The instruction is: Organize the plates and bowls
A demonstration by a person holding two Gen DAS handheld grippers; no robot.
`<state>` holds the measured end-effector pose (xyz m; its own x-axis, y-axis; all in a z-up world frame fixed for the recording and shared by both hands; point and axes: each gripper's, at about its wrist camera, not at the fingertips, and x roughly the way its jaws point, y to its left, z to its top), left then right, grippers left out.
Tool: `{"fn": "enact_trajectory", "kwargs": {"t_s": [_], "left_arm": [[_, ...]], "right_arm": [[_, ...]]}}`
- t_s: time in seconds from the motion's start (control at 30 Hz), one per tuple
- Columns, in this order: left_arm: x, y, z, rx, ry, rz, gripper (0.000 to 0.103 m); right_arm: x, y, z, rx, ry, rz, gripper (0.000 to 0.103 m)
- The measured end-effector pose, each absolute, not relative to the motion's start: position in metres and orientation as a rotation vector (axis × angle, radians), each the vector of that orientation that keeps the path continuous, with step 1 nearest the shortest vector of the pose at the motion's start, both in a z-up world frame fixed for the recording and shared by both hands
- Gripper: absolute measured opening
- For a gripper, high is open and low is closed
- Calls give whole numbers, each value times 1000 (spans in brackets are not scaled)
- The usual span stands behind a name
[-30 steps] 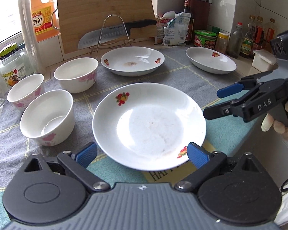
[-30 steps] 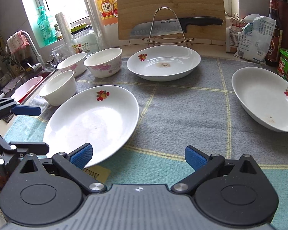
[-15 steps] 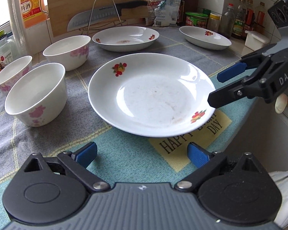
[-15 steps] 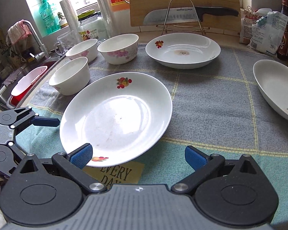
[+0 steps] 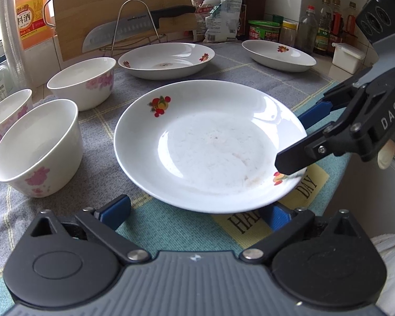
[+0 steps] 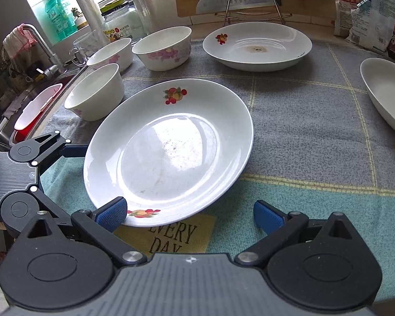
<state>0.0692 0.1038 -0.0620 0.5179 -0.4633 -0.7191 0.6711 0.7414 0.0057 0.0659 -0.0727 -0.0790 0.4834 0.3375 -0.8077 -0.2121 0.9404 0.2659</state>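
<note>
The nearest plate (image 5: 210, 147) lay on the cloth (image 5: 171, 226) just ahead of the left gripper (image 5: 197, 212), whose fingers were spread. The right gripper (image 6: 191, 214), also spread, flanked its near rim; three bowls (image 5: 36, 144) stood left.

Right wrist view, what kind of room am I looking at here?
Most likely a home kitchen counter: a metal sink tap at the left, a large steel kitchen knife on a wire rack, and white flowered ceramic bowls on a checked cloth.
</note>
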Motion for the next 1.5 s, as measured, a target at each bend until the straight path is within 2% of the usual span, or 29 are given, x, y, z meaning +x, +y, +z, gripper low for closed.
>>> {"fn": "enact_trajectory", "kwargs": {"t_s": [0.9, 1.5], "left_arm": [[74, 104, -63, 324, 748, -748, 103], [84, 104, -64, 363, 716, -873, 102]], "right_arm": [[157, -74, -82, 55, 1137, 574, 103], [180, -71, -82, 39, 1204, 652, 103]]}}
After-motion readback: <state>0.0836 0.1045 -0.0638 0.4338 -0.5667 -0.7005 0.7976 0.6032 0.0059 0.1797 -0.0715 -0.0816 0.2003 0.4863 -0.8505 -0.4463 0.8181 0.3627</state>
